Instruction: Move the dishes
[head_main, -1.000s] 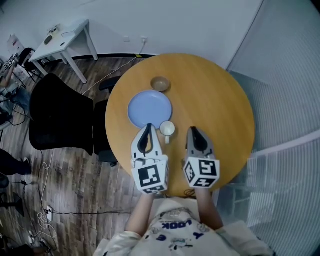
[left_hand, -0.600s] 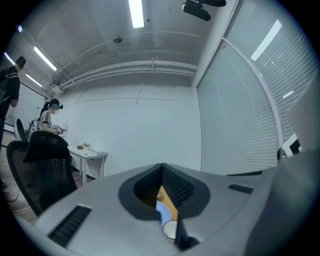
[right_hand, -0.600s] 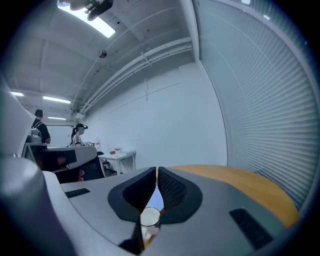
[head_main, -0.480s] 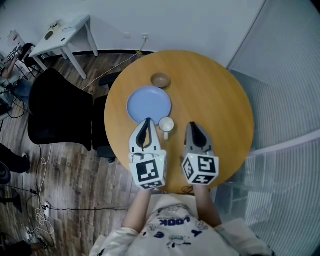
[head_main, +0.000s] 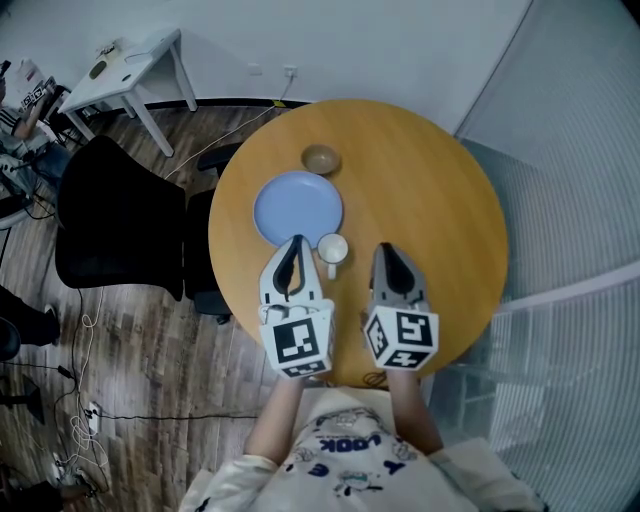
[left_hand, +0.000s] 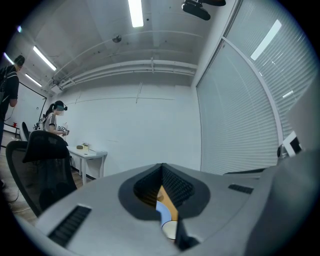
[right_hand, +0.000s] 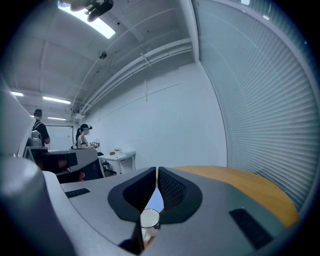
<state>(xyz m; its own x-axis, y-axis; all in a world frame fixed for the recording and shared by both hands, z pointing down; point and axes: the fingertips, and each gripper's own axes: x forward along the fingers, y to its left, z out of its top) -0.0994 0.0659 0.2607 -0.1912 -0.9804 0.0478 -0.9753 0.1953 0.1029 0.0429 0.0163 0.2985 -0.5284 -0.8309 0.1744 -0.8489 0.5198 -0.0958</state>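
On the round wooden table (head_main: 420, 190) lie a light blue plate (head_main: 298, 208), a small brown bowl (head_main: 320, 159) just beyond it, and a white cup (head_main: 333, 249) at the plate's near right edge. My left gripper (head_main: 296, 241) hovers at the plate's near rim, to the left of the cup, shut and empty. Shut and empty as well, my right gripper (head_main: 382, 248) is over bare wood to the right of the cup. Through the slit of the left gripper (left_hand: 162, 168) I see the plate (left_hand: 162, 214) and cup (left_hand: 170, 230). The right gripper (right_hand: 156, 171) looks at the cup (right_hand: 149, 218).
A black office chair (head_main: 120, 225) stands against the table's left side. A white side table (head_main: 130, 75) is at the far left by the wall. Blinds and a glass partition (head_main: 570, 200) close off the right. Cables (head_main: 85, 440) lie on the wooden floor.
The head camera shifted slightly a second ago. Both grippers and the dishes hold the same places relative to each other.
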